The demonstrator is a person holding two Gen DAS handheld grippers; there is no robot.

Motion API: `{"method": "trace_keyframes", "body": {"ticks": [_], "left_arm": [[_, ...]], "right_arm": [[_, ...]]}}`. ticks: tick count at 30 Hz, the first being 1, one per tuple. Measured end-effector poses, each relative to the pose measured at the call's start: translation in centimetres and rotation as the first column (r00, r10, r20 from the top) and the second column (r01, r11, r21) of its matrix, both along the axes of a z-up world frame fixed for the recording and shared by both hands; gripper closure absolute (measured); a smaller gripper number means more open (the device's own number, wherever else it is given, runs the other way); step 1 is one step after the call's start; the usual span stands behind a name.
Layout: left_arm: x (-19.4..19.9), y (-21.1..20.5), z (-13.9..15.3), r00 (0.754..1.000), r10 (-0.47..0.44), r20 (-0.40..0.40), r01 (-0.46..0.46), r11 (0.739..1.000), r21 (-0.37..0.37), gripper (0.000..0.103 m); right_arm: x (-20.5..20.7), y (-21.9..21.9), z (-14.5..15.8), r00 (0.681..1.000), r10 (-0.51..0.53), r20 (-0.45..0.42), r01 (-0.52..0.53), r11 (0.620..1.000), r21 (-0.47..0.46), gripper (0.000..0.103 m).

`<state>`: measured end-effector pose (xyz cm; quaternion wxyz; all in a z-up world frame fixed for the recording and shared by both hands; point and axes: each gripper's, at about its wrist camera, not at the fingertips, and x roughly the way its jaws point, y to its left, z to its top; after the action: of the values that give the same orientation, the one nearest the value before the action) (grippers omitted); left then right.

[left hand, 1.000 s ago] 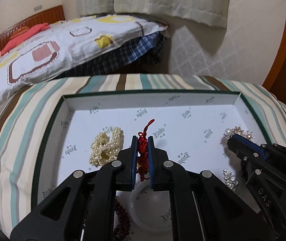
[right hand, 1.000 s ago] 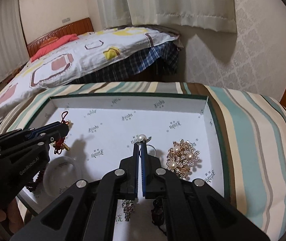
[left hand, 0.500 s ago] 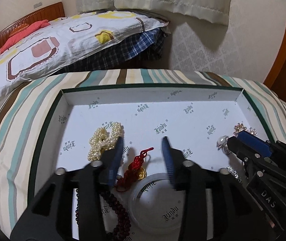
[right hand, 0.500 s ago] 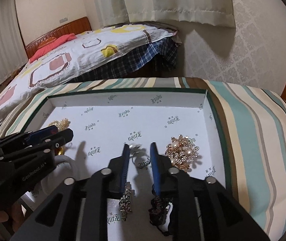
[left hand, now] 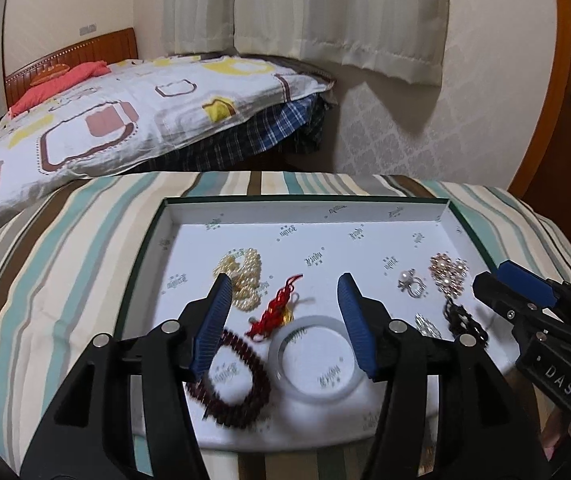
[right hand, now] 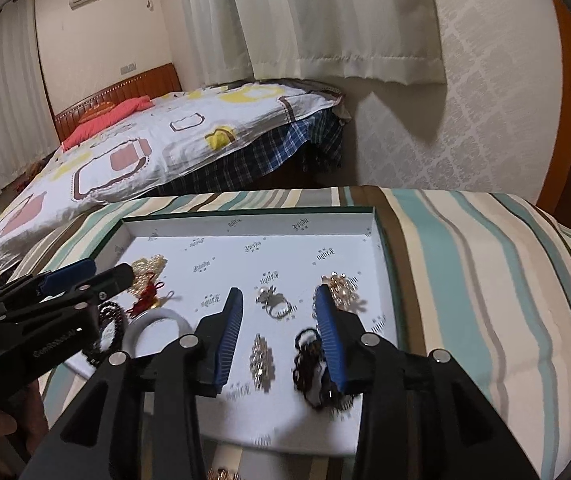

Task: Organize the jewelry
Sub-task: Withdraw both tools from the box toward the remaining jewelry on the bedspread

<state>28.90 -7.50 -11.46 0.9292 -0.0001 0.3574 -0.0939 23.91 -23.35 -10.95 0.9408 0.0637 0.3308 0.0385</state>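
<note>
Striped cover (left hand: 65, 264): one; it carries your one tray, so the work sits on soft ground and nothing should be pushed hard.
Tray (left hand: 305, 210): one shallow white box lid with a dark green rim; every piece of jewelry lies inside it, spread singly so that each can be reached alone.
Left gripper (left hand: 285, 312): your jaws have just been opening and now stand spread and empty; the red knotted charm (left hand: 279, 308) lies loose on the tray floor between and beyond the tips, which I judge as set down there.
Right gripper (right hand: 281, 316): likewise just opened, spread, holding nothing; the pearl ring (right hand: 275, 300) lies free ahead of the tips.
White bangle (left hand: 313, 360): one, touching the charm's lower end.
Dark red bead bracelet (left hand: 233, 376): one, just left of the bangle.
Pearl strand (left hand: 243, 276): one bunched heap, far left.
Gold and pearl brooch (right hand: 343, 288): one, far right.
Black hair tie (right hand: 311, 364): one tangle, near right.
Rhinestone clip (right hand: 262, 362): one.
Count: eight pieces, in two loose rows.
</note>
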Motion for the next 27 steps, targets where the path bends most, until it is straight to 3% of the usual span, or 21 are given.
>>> {"method": "trace_keyframes", "body": {"ticks": [12, 27], "left_arm": [[-6.0, 2.2, 1.1, 0.999, 0.024, 0.024, -0.023, 1.0, -0.017, 0.049], [-11.4, 5.6, 0.2, 0.996, 0.086, 0.008, -0.086, 0.996, -0.016, 0.048]], "right_arm": [[-4.7, 0.7, -0.1, 1.0, -0.015, -0.008, 0.015, 1.0, 0.003, 0.064], [-9.0, 2.5, -1.3, 1.0, -0.004, -0.028, 0.003, 1.0, -0.017, 0.063]]}}
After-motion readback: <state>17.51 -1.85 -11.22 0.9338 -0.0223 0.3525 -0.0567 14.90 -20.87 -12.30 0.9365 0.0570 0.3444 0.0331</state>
